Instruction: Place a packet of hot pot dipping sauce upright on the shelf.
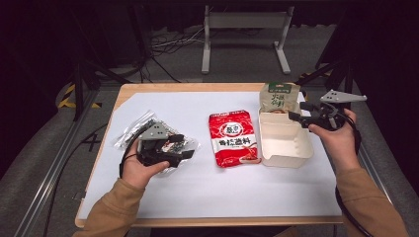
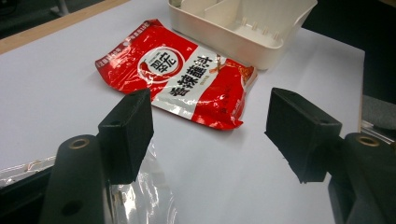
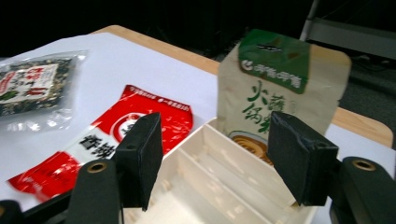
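your right gripper (image 1: 300,113) hangs with jaws apart, holding nothing, over the white box (image 1: 286,143); the green pouch (image 1: 279,97) stands at its twelve o'clock end. your left gripper (image 1: 184,146) is apart too.

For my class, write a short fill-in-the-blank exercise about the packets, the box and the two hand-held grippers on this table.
1. The red packet lies flat between the clear packet and the ____ box.
2. The beige packet with the green top stands at the far end of the white box, and it stands ____.
3. The right hand-held gripper holds ____ between its jaws.
4. The left hand-held gripper is over the ____ packet.

Missing words: white; upright; nothing; clear
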Demonstrator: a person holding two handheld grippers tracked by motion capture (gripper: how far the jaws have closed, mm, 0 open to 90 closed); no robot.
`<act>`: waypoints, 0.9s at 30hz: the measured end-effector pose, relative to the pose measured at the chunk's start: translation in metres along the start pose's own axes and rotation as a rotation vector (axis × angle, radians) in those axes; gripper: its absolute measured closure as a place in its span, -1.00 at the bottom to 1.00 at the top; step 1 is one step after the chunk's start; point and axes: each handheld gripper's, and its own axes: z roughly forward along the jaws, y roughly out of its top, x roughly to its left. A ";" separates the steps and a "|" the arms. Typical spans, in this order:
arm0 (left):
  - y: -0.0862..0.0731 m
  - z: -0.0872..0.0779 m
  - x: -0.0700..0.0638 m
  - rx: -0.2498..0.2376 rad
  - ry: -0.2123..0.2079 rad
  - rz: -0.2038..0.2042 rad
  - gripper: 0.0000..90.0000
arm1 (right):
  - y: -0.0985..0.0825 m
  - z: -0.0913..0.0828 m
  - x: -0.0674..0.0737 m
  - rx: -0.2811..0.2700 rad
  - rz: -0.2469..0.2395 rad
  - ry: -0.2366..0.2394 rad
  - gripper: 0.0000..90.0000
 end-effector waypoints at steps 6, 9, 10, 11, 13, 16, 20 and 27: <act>0.000 0.001 0.002 0.007 0.004 -0.016 -0.34 | -0.006 -0.010 0.020 -0.012 -0.028 0.053 -0.21; 0.003 0.001 0.002 0.013 0.008 -0.017 -0.35 | -0.011 -0.014 0.030 -0.026 -0.038 0.072 -0.20; 0.005 0.002 0.002 0.014 0.009 -0.013 -0.35 | -0.013 -0.015 0.033 -0.032 -0.040 0.080 -0.20; 0.007 0.003 0.002 0.015 0.013 -0.010 -0.36 | -0.016 -0.016 0.037 -0.039 -0.043 0.090 -0.20; 0.009 0.003 0.001 0.022 0.016 -0.012 -0.36 | -0.019 -0.016 0.041 -0.037 -0.052 0.099 -0.20; 0.016 0.008 -0.001 0.059 0.030 0.008 -0.37 | -0.026 -0.018 0.051 -0.025 -0.076 0.119 -0.19; 0.022 0.015 0.000 0.081 0.022 -0.011 -0.37 | -0.031 -0.024 0.061 -0.035 -0.086 0.156 -0.18; 0.031 0.028 0.011 0.063 0.017 -0.061 -0.35 | -0.047 -0.029 0.075 -0.014 -0.104 0.203 -0.18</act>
